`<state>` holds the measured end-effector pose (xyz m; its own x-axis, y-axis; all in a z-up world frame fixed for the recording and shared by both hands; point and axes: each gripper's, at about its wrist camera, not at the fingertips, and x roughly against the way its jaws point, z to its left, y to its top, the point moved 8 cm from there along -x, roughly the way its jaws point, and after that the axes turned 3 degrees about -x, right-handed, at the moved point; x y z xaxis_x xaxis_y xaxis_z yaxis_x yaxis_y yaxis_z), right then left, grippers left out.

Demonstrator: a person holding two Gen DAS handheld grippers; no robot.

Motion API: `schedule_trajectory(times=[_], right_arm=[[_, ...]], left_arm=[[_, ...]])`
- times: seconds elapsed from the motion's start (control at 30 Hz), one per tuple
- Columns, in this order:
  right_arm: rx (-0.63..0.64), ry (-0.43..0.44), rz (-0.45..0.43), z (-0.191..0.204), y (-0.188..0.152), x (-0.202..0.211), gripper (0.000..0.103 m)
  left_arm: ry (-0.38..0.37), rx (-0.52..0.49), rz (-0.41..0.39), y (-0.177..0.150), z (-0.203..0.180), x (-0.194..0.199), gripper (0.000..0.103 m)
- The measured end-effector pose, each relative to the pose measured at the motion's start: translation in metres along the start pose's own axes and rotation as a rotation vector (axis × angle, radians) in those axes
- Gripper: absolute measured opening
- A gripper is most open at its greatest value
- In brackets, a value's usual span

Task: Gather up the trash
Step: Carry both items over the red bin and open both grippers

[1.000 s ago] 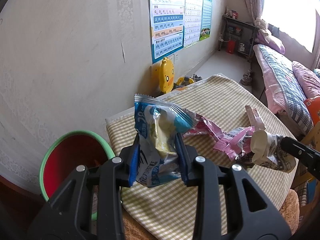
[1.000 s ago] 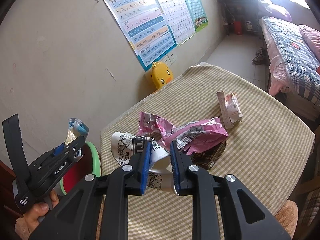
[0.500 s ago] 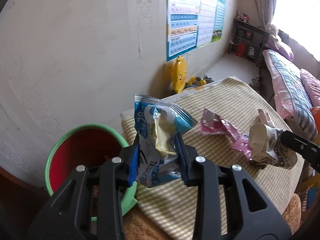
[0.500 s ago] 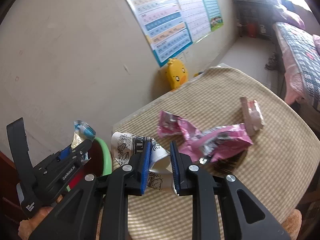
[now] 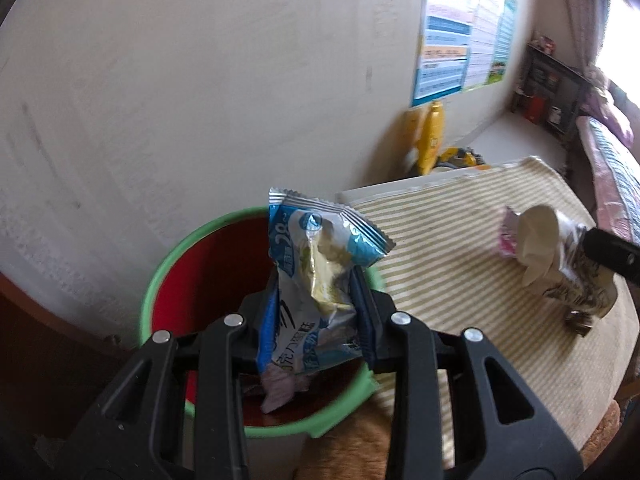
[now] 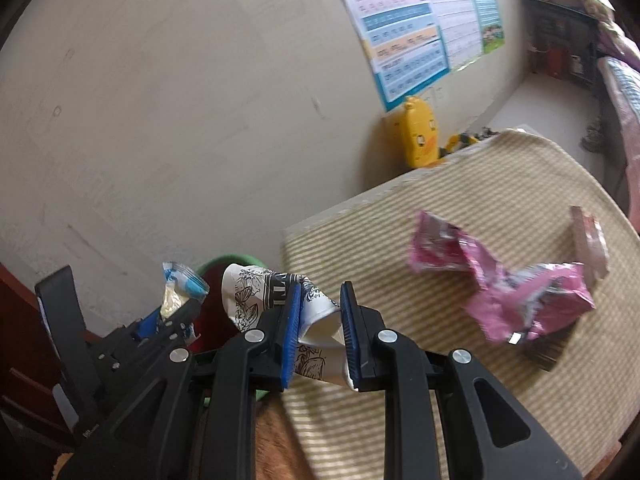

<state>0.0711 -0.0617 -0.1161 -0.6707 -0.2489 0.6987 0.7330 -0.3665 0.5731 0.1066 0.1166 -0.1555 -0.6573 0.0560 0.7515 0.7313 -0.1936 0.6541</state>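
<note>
While I look down the left tool (image 5: 316,312), its pads are clamped on a blue and silver snack wrapper (image 5: 316,276), held upright over the open mouth of the bin (image 5: 160,280) w/ the green rim and red inside. Some crumpled scraps lie at the bin's bottom. The bin stands just beside the surface (image 5: 448,280), which has a striped cloth on it, close to the wall.

My right tool (image 6: 320,328) is pinched tight on a crushed paper cup (image 6: 256,292) w/ dark leaf print, held above the surface edge nr the bin (image 6: 228,260). In the right view I see the left tool (image 6: 168,320) at lower left, wrapper (image 6: 180,284) sticking up from it.

On the surface (image 6: 460,208), well apart from both tools: pink wrappers (image 6: 520,292) in a loose heap, a small pale packet (image 6: 588,240) touching them.
</note>
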Motion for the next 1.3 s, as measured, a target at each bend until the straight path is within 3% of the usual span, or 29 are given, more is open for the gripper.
schedule_trajectory(times=[0.53,0.63,0.7,0.8,1.1,1.2,1.3], right_arm=[[0.047,0.109,0.120,0.081,0.001,-0.068,0.019],[0.054,0.142,0.130,0.096,0.002,-0.077,0.023],[0.061,0.150,0.128,0.104,0.003,-0.079,0.035],[0.074,0.157,0.120,0.107,0.004,-0.076,0.037],[0.024,0.099,0.100,0.063,0.000,-0.055,0.038],[0.003,0.054,0.083,0.034,-0.006,-0.041,0.046],[-0.035,0.000,0.072,-0.003,-0.014,-0.028,0.047]], left_arm=[[0.084,0.113,0.075,-0.032,0.070,-0.022,0.033],[0.096,0.130,0.079,-0.034,0.078,-0.023,0.050],[0.099,0.141,0.084,-0.035,0.081,-0.024,0.055],[0.103,0.143,0.089,-0.036,0.082,-0.026,0.056],[0.080,0.116,0.074,-0.029,0.067,-0.021,0.056],[0.066,0.099,0.069,-0.024,0.056,-0.018,0.056],[0.049,0.074,0.064,-0.021,0.041,-0.014,0.056]])
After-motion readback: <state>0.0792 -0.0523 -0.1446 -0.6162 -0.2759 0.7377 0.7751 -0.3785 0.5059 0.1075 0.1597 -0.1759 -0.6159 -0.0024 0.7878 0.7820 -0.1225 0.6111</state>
